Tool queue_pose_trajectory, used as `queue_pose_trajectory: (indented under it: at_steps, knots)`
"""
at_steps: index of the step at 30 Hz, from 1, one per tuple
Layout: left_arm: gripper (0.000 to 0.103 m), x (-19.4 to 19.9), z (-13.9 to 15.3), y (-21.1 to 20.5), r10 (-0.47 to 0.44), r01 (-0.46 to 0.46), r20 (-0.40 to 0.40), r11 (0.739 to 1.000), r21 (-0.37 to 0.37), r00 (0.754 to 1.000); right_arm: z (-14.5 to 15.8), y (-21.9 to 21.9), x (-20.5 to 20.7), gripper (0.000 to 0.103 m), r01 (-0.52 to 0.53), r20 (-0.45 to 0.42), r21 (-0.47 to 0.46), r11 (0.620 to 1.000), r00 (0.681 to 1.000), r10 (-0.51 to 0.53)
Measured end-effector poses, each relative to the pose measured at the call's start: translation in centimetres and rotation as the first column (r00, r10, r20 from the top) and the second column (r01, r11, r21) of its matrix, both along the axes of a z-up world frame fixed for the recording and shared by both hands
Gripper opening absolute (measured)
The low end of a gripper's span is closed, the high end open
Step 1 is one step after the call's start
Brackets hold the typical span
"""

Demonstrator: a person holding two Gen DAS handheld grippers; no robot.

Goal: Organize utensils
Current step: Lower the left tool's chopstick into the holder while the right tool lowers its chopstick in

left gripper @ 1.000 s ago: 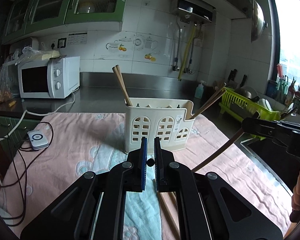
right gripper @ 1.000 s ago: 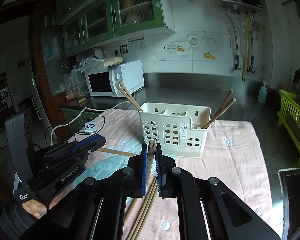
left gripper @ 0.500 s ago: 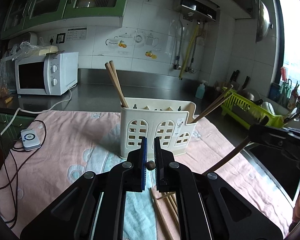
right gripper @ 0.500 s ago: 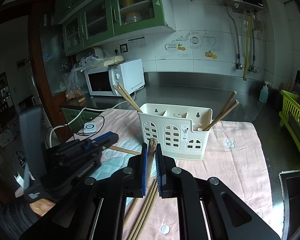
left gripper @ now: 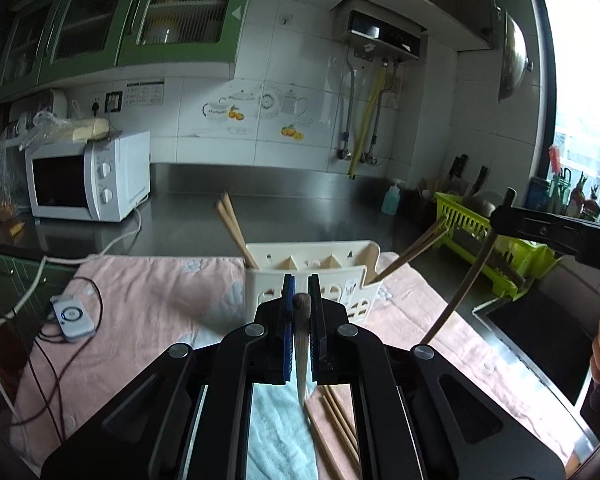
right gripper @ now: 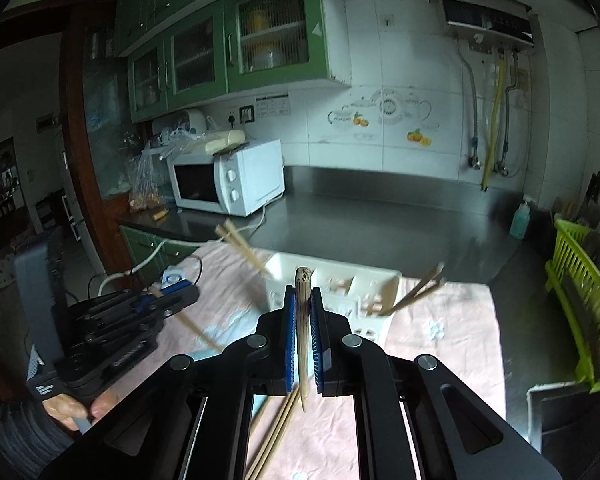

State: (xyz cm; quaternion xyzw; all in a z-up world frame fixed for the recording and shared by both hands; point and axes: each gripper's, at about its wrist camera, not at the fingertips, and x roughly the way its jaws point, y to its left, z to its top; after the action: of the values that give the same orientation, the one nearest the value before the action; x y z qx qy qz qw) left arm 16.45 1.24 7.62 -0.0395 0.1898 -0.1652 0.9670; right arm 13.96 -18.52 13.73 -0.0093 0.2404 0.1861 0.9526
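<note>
1. Countertop (left gripper: 300, 216) of dark steel stretches beyond both grippers, with a white microwave (left gripper: 88, 176) at its far left.
2. Pink cloth (left gripper: 148, 308) covers the surface beneath and ahead of both grippers.
3. Cream utensil holder (left gripper: 312, 264) stands on the cloth just ahead of the left gripper's tips; chopstick pairs lean out of its left and right end compartments.
4. Left gripper (left gripper: 301, 304) is clamped on one dark-tipped chopstick (left gripper: 302, 344), which hangs down between its fingers.
5. Right gripper (right gripper: 303, 304) is clamped on one pale chopstick (right gripper: 302, 336), its blunt end above the fingers.
6. Loose chopsticks (left gripper: 336, 428) lie on the cloth below the grippers.
</note>
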Motion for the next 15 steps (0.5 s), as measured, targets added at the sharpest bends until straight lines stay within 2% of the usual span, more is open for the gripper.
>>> queue_pose_trajectory:
  at_steps: [8, 15]
  knots:
    - [0.005, 0.4, 6.4, -0.4, -0.013, 0.015, 0.102, 1.000, -0.018, 0.995, 4.4, -1.1, 2.3, 0.007, 0.036, 0.048, -0.007, 0.999, 0.998, -0.035]
    - [0.005, 2.1, 12.0, -0.8, 0.025, -0.014, 0.228, 0.999, -0.050, 0.973, 6.8, -1.6, 5.1, 0.007, 0.084, 0.110, -0.026, 0.996, 0.991, -0.081]
